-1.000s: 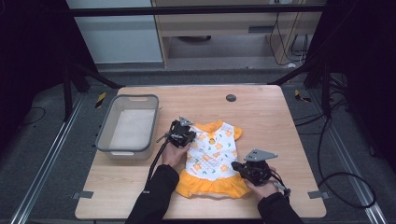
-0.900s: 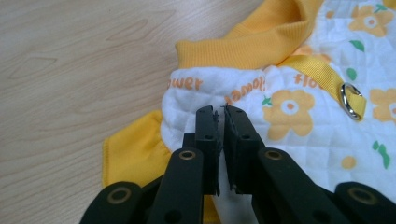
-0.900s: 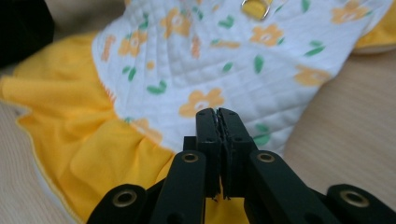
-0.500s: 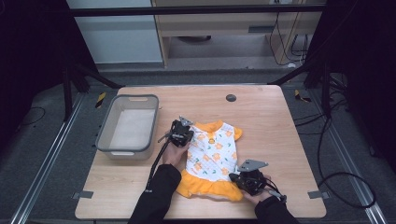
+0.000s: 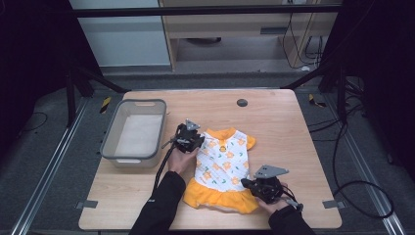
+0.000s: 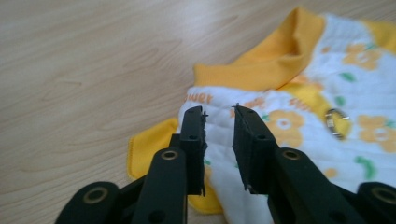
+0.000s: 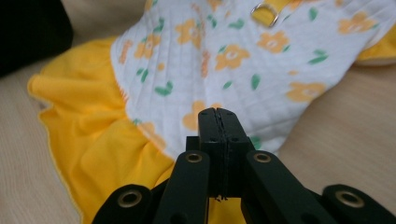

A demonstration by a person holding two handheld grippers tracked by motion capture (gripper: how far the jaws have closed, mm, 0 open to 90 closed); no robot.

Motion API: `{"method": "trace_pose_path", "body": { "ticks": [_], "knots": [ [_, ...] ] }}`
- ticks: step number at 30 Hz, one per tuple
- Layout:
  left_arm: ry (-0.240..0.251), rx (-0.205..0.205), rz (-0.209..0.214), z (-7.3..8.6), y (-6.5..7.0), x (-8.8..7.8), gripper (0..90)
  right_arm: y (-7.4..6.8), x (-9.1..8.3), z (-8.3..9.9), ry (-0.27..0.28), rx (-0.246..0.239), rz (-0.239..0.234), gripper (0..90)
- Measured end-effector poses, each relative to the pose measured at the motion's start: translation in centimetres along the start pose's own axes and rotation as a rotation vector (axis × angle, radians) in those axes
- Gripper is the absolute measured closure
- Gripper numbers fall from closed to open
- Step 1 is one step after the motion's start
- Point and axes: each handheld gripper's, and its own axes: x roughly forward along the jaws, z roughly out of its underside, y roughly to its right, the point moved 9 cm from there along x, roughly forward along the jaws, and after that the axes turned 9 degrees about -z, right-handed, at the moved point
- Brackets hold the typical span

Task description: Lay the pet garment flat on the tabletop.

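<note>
A small dress [image 5: 222, 164] lies flat on the wooden table [image 5: 284, 127], white with yellow flowers, a yellow collar and a yellow skirt. My left gripper [image 5: 195, 139] is at its upper left corner. In the left gripper view the left gripper [image 6: 219, 114] is open and its jaws have just been opening. The white cloth of the dress [image 6: 303, 107] and its yellow sleeve lie under the gap, not pinched. My right gripper [image 5: 250, 185] sits at the skirt's right end. In the right gripper view the right gripper [image 7: 217, 112] is shut over the dress [image 7: 233, 56], with no cloth seen between the pads.
A grey plastic bin [image 5: 105, 147] stands at the table's left, close to my left hand. A small black disc [image 5: 242, 102] lies near the far edge. A metal ring [image 6: 335, 122] is sewn on the dress. Bare wood lies to the right of the dress.
My right gripper has slid a little toward the table's front edge beside the skirt. My left gripper stays at the dress's upper left corner.
</note>
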Motion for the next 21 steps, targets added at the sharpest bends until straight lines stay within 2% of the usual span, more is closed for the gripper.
{"method": "trace_pose_path", "body": {
  "ticks": [1, 2, 4, 8, 10, 11, 12, 14, 15, 16, 17, 18, 20, 21],
  "knots": [
    [0.0, 0.0, 0.0, 0.0, 0.0, 0.0, 70.7, 0.0, 0.0, 0.0, 0.0, 0.0, 0.0, 90.0],
    [0.025, 0.018, 0.007, -0.3, -0.1, -1.7, 70.4, 0.6, -0.6, -0.9, 0.039, 0.009, 0.008, 90.0],
    [0.046, 0.022, 0.026, -0.5, 0.1, -3.2, 69.1, 1.2, -1.1, -1.7, 0.067, 0.01, 0.013, 90.0],
    [0.066, 0.037, 0.047, -0.4, 0.3, -5.4, 68.8, 2.0, -1.7, -2.9, 0.109, 0.008, 0.022, 90.0],
    [0.069, 0.051, 0.057, -0.1, 0.5, -6.5, 70.3, 3.4, -2.0, -4.3, 0.146, 0.012, 0.043, 90.0],
    [0.065, 0.052, 0.063, 0.2, 0.7, -7.0, 70.3, 3.4, -2.0, -4.3, 0.146, 0.012, 0.043, 90.0],
    [0.062, 0.055, 0.074, 0.6, 0.9, -7.4, 72.1, 4.4, -2.0, -5.3, 0.171, 0.011, 0.055, 90.0],
    [0.056, 0.054, 0.09, 1.4, 1.3, -8.2, 72.8, 4.9, -1.9, -5.8, 0.182, 0.008, 0.065, 90.0],
    [0.051, 0.048, 0.107, 1.8, 1.6, -8.5, 74.4, 5.3, -1.8, -6.3, 0.192, 0.012, 0.065, 90.0],
    [0.045, 0.039, 0.138, 2.7, 2.3, -9.1, 76.8, 6.3, -1.5, -7.1, 0.198, 0.022, 0.077, 90.0],
    [0.045, 0.039, 0.138, 2.7, 2.3, -9.1, 78.1, 6.3, -1.5, -7.1, 0.198, 0.022, 0.077, 90.0],
    [0.037, 0.047, 0.159, 3.9, 3.3, -9.7, 79.6, 7.2, -0.9, -7.9, 0.195, 0.023, 0.082, 90.0],
    [0.027, 0.062, 0.168, 4.8, 4.0, -9.9, 82.1, 8.2, -0.2, -8.5, 0.191, 0.021, 0.091, 90.0],
    [0.027, 0.062, 0.168, 4.8, 4.0, -9.9, 82.9, 8.2, -0.2, -8.5, 0.191, 0.021, 0.091, 90.0]
  ]
}}
